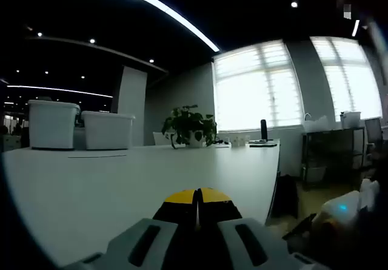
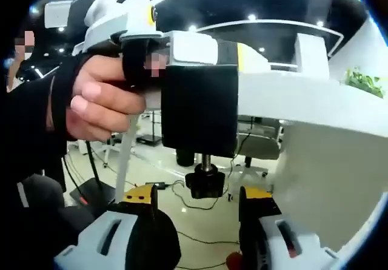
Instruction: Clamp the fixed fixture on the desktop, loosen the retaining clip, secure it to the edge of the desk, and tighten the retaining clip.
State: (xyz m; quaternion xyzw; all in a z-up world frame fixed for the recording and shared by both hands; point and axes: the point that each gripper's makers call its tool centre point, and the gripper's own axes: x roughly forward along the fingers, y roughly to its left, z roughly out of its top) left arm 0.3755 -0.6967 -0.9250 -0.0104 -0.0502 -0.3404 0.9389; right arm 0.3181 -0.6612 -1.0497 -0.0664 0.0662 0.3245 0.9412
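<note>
The black fixture (image 2: 200, 106) hangs at the edge of the white desk (image 2: 315, 100). Its screw points down and ends in a black knob (image 2: 205, 184). On top of it sits my left gripper (image 2: 200, 48), white with a yellow tip, held by a hand (image 2: 103, 100). In the left gripper view its jaws (image 1: 197, 197) stand shut, yellow tips together, looking across the desk top (image 1: 121, 179); the fixture under them is hidden. My right gripper (image 2: 200, 194) is open below the fixture, with one yellow-tipped jaw on each side of the knob and not touching it.
Two white bins (image 1: 53, 123) and a potted plant (image 1: 189, 124) stand at the desk's far end. A black shelf (image 1: 330, 155) is by the bright windows. Cables run over the floor (image 2: 182, 221) under the desk, beside chair bases.
</note>
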